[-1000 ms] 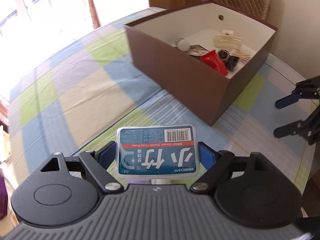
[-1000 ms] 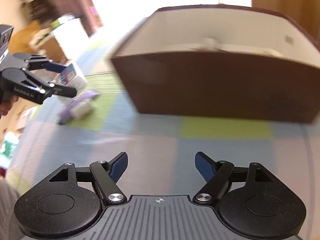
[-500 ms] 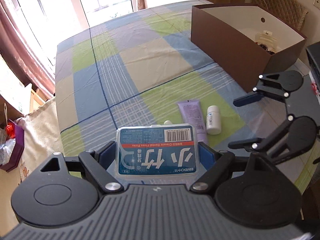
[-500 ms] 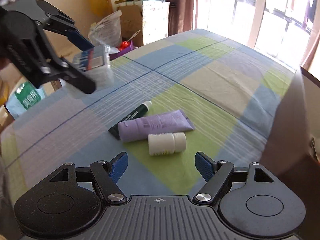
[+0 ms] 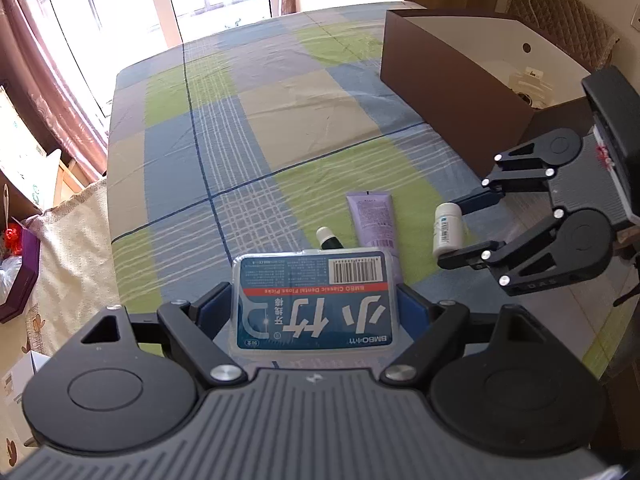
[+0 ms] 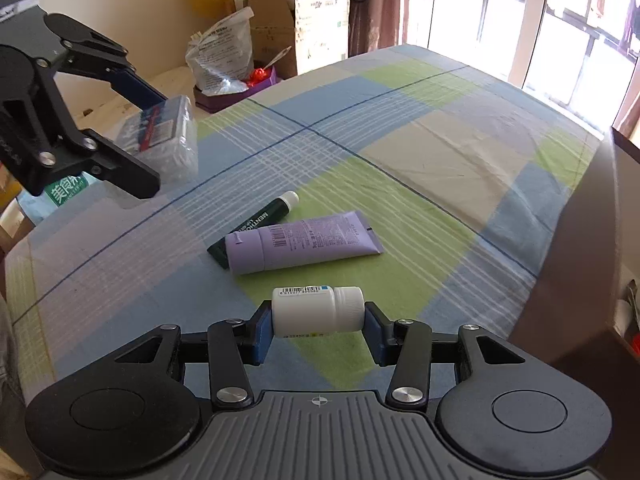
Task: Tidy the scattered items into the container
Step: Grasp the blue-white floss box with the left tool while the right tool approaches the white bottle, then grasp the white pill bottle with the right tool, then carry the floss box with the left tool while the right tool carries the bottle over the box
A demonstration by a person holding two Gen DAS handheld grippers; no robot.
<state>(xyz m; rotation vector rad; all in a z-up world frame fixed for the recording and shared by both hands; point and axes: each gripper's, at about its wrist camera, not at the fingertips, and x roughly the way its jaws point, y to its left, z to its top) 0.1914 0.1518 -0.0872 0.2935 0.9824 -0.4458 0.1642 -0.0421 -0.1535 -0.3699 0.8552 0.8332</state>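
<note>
From the left wrist, the left gripper [image 5: 316,312] clamps a flat, clear plastic floss-pick box [image 5: 314,306] above the checked cloth [image 5: 240,120], well apart from the brown cardboard container [image 5: 452,80]. From the right wrist, the right gripper [image 6: 318,326] pinches a smooth white pill bottle [image 6: 318,311] end to end, near a soft purple tube [image 6: 300,242].

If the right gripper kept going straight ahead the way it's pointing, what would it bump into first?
Probably the purple tube, lying just beyond the white bottle clamped in the right gripper; depth is uncertain.

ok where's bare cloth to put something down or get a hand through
Bare cloth: the wide stretch between the window edge and the purple tube, and the strip between the tube and the brown box. It is crowded around the tube, the green stick beside it, and the white bottle in the right gripper.
</note>
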